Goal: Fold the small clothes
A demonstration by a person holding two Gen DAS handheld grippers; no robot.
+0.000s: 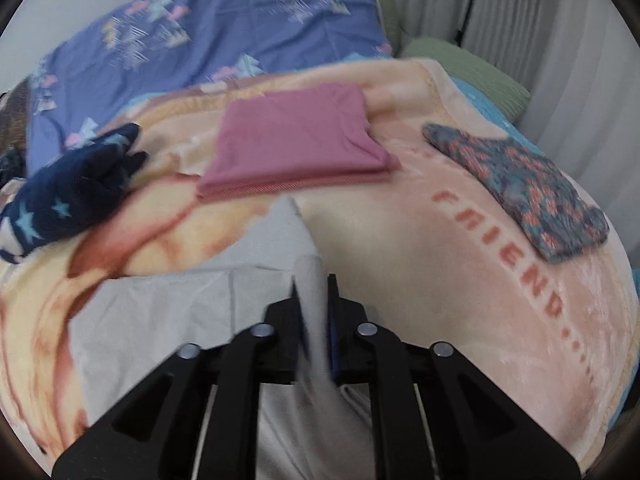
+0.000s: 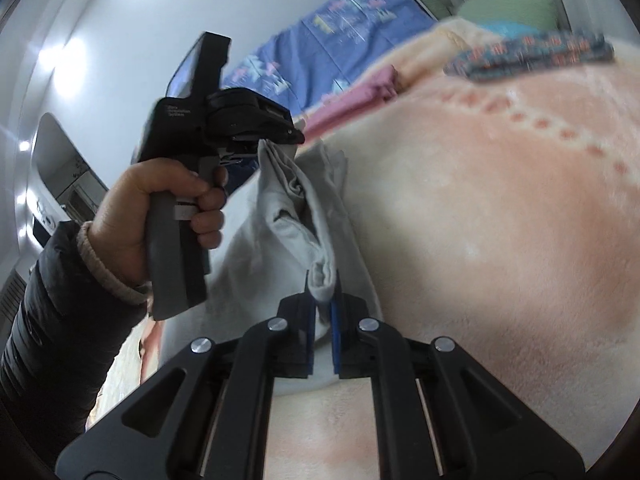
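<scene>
A light grey garment (image 1: 168, 320) lies on the peach blanket (image 1: 420, 280) in front of me. My left gripper (image 1: 314, 292) is shut on a bunched edge of it and holds that edge raised. My right gripper (image 2: 323, 296) is shut on another edge of the grey garment (image 2: 288, 216), which hangs stretched between both grippers. The left gripper (image 2: 280, 140) shows in the right wrist view, held by a hand, pinching the cloth's far end. A folded pink garment (image 1: 296, 144) lies beyond.
A dark blue star-print garment (image 1: 68, 196) lies at the left. A floral blue and red garment (image 1: 528, 188) lies at the right. A blue patterned sheet (image 1: 224, 28) covers the far bed. Green pillows (image 1: 472, 68) and curtains stand behind.
</scene>
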